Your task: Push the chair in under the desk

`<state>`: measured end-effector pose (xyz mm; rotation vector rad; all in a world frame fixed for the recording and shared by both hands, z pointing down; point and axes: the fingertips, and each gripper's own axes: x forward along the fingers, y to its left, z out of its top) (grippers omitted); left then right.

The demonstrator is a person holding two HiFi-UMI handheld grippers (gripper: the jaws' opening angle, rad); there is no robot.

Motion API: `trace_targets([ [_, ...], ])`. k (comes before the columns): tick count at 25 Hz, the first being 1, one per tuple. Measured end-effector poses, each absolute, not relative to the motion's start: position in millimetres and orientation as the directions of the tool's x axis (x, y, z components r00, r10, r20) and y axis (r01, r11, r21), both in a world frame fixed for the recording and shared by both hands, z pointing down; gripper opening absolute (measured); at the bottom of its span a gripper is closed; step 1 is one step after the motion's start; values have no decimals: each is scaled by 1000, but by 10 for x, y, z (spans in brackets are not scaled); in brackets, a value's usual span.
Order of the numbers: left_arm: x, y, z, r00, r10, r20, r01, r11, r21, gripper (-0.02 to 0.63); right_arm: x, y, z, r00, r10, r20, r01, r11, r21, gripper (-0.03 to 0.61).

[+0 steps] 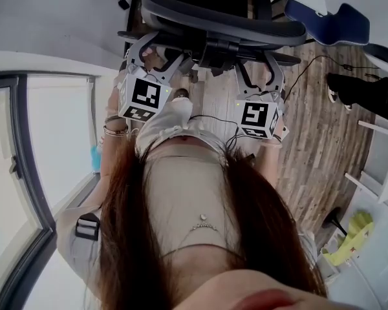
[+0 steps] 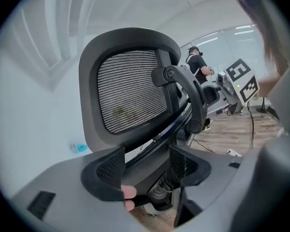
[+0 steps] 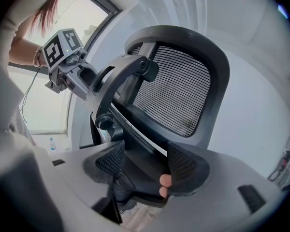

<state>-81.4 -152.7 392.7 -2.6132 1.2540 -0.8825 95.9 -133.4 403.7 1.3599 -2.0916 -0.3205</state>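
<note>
At the left tool (image 2: 147,167): the jaws are held apart, with the lower back frame of the chair (image 2: 130,93) set between them.
At the right tool (image 3: 145,167): the jaws are likewise spread around that frame.
Chair: it is stood on the wooden floor (image 1: 323,141) just ahead, with its mesh backrest turned toward both tools.
Beyond: a second person (image 2: 198,64) is seen standing.

**Mesh-backed chair, rear toward us**

We see a dark grey office chair (image 1: 220,21) standing upright on the wood-plank floor (image 1: 310,141), its back turned to us. Its backrest (image 2: 130,95) is a rounded grey frame around a fine, light mesh panel. A curved black support arm (image 2: 191,95) runs down the rear of it, with round pivot knobs (image 3: 104,121) at its joints. We cannot make out its seat.
</note>
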Motion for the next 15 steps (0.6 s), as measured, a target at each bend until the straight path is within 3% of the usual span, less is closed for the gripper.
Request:
trace_targets([
  [15, -924, -1840, 3955, 491, -742, 457, -655, -660, -369, 287, 882, -1689, 4066, -246, -886, 394, -756, 430, 494, 275],
])
